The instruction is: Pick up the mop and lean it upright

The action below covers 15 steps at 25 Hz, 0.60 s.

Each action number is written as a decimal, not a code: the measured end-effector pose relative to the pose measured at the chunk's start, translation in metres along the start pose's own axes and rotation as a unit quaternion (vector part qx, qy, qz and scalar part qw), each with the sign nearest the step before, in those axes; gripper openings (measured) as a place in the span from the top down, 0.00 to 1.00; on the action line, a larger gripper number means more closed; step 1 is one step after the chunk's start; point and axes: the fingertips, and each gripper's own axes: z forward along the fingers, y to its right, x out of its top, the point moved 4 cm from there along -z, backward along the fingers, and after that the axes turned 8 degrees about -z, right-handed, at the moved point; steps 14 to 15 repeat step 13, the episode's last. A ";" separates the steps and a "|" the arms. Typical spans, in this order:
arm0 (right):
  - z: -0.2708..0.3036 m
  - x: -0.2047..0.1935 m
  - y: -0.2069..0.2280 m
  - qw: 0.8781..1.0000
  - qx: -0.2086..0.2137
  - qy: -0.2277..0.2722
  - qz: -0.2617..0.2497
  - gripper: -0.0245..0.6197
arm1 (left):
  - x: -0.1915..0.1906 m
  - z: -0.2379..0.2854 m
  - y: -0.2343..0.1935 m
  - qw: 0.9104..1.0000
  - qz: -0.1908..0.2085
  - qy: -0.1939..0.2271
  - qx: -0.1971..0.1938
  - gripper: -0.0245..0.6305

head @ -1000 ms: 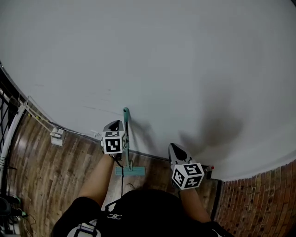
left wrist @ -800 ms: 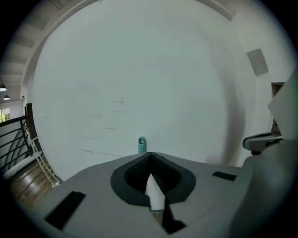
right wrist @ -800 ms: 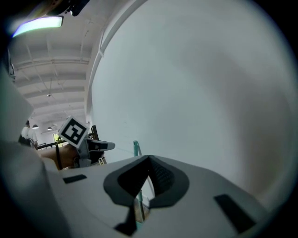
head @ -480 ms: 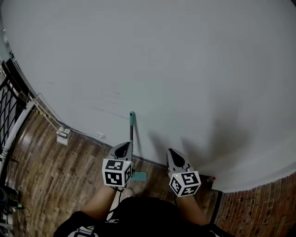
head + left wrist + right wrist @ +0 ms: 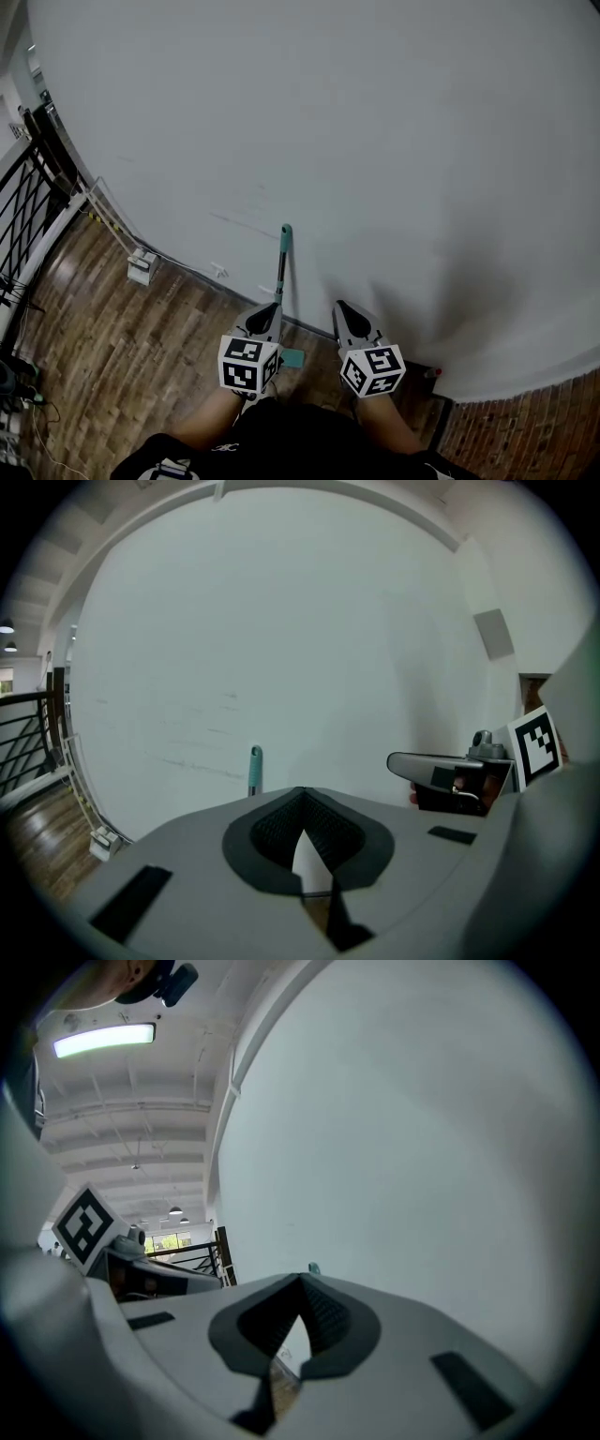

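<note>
Now your left gripper (image 5: pixel 265 315) is back from the mop (image 5: pixel 281 269), which leans upright on the wall (image 5: pixel 394 141); both it and your right gripper (image 5: pixel 343 312) are clenched and empty, so the job looks done.

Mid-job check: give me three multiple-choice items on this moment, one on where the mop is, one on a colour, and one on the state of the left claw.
1. Where is the mop?
A. lying flat
B. leaning upright against the white wall
C. hanging from a hook

2. What colour is the mop's handle tip?
A. teal
B. red
C. yellow

3. How is the left claw?
A. shut on the mop
B. wide open
C. shut, holding nothing

Answers:
1. B, since in the head view the shaft stands up along the wall.
2. A, since the grip end shows teal in the head view and the left gripper view.
3. C, since the left gripper view shows the jaws together with nothing between them, and the mop stands apart beyond them.
</note>
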 end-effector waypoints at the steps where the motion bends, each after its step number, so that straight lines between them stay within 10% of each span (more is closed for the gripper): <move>1: 0.001 0.000 -0.003 1.000 0.004 -0.002 -0.001 0.94 | -0.001 -0.003 -0.002 1.000 -0.002 0.001 0.002 0.97; 15: 0.003 0.001 -0.024 1.000 0.019 -0.010 -0.010 0.94 | -0.008 -0.021 -0.013 1.000 0.001 -0.005 0.011 0.97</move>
